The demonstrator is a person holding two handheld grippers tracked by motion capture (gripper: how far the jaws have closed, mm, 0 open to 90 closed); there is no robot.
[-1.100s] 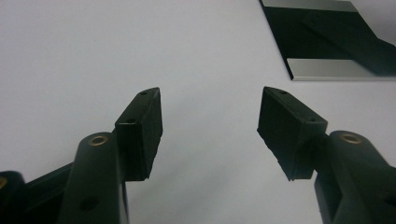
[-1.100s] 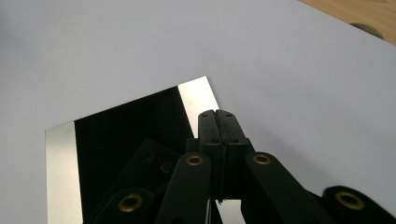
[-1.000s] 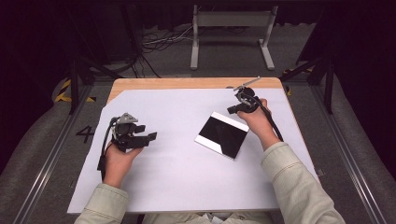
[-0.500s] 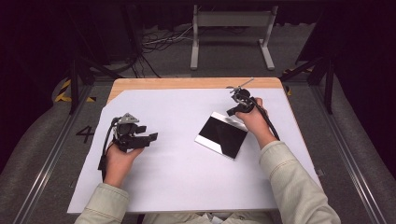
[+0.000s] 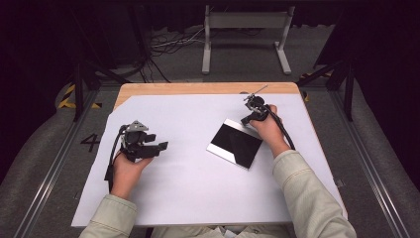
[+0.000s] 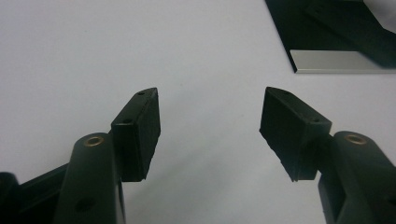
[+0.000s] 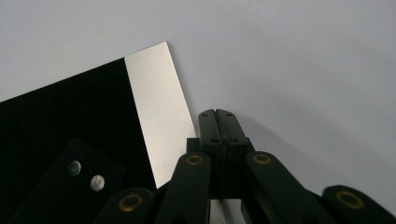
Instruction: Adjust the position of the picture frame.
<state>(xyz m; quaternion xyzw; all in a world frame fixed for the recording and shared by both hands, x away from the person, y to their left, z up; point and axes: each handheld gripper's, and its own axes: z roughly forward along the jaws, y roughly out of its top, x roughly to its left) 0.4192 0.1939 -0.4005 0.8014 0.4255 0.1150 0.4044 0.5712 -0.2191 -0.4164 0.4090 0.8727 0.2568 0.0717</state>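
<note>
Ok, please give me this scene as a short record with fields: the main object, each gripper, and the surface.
object: flat black plate with a silver strip along one edge, lying flat
left gripper: open, nothing between the jaws, apart from the plate
right gripper: shut, holding nothing, tips beside the plate's silver edge; contact cannot be told
surface: white table

The left gripper (image 5: 161, 146) sits at the frame's left centre, jaws spread wide, its hand (image 5: 128, 166) resting low. The right gripper (image 5: 246, 120), upper right of centre, points down with jaws pressed together.
</note>
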